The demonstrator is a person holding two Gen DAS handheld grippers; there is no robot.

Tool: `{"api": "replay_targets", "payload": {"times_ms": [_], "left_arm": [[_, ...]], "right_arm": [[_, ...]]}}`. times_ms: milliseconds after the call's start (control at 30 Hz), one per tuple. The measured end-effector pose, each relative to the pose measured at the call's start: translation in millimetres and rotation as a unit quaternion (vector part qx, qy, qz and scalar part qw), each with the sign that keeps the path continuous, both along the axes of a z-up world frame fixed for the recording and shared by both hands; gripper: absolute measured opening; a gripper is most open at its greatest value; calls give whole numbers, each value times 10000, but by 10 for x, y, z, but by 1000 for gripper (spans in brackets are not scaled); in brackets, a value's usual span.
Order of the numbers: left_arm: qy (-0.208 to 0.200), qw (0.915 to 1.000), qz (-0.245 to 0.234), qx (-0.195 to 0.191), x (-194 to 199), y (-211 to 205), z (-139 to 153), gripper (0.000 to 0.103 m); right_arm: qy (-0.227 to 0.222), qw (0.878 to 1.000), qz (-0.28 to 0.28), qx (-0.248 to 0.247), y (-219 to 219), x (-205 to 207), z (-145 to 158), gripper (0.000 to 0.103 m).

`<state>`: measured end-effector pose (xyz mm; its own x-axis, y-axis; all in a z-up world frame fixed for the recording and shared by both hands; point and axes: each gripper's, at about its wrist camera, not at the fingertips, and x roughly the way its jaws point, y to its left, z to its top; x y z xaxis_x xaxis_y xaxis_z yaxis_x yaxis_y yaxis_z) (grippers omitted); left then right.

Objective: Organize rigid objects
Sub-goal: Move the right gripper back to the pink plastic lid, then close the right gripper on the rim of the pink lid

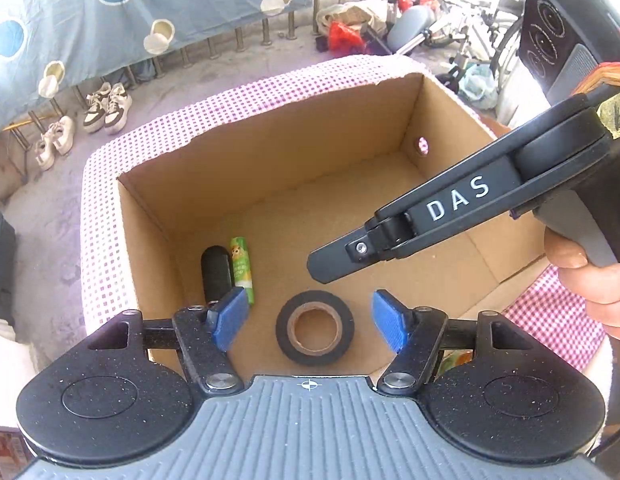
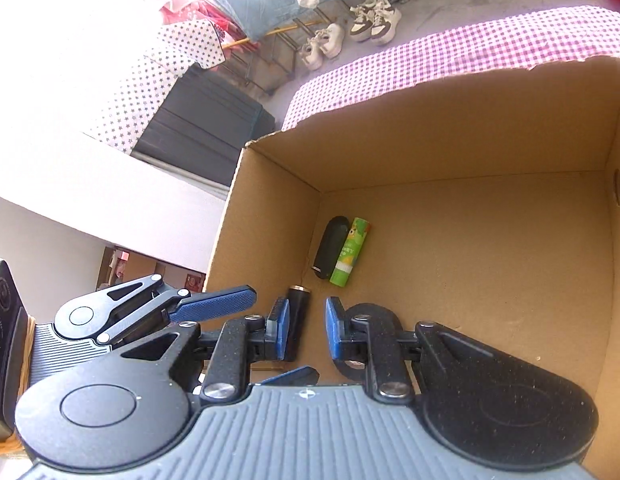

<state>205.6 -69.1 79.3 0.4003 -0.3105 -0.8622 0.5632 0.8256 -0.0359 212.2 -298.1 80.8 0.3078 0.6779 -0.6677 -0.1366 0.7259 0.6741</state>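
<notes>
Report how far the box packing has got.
Done: the tape roll, black case, green glue stick and gold-rimmed black tube lie in the cardboard box. In hand: nothing; the left gripper hangs open over the tape roll, the right gripper is shut and empty. Left: no further items show, so I cannot tell.

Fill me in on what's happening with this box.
A person is sorting small items into a cardboard box on a checked cloth, using two handheld grippers. Already on the box floor are a black tape roll, a green tube and a small black oblong item lying beside it. The left gripper hangs open above the tape roll, holding nothing. The right gripper is nearly closed over the box with nothing visibly between its pads.
</notes>
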Motion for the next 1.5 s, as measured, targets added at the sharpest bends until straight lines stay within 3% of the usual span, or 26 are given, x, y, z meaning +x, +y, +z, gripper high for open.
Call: {"api": "replay_targets", "payload": {"times_ms": [200, 333, 400, 500, 567, 667, 900, 1100, 1233, 1500], "left_arm": [[-512, 9952, 150, -823, -428, 246, 369, 69], [-847, 9885, 219, -1233, -729, 416, 448, 70], [-910, 9854, 294, -1405, -874, 499, 434, 71], [-867, 9827, 431, -1577, -1052, 582, 339, 72], [-757, 9823, 508, -1638, -1155, 631, 211, 73], [-495, 9867, 454, -1481, -1303, 630, -66, 73], [-53, 9979, 158, -622, -1481, 475, -632, 76], [-444, 9988, 217, -1, -1596, 371, -877, 76], [-569, 9979, 286, 109, -1593, 379, -946, 76], [-414, 9984, 386, 61, -1469, 420, -1023, 76]], "right_arm": [[-740, 9960, -428, 266, -387, -625, 419, 23], [-1144, 9908, -678, 264, -562, -1161, 597, 23], [-1282, 9883, -796, 234, -612, -1438, 616, 27], [-1491, 9837, -996, 117, -634, -1847, 584, 43], [-1600, 9809, -1101, -31, -603, -2086, 499, 46], [-1494, 9805, -1251, -265, -502, -2324, 275, 47], [-1063, 9837, -1255, -726, -22, -2564, -301, 47], [-1193, 9805, -1048, -1155, 381, -2486, -501, 47], [-1269, 9818, -775, -1179, 566, -2365, -546, 46], [-1162, 9821, -469, -1408, 782, -2162, -707, 39]]}}
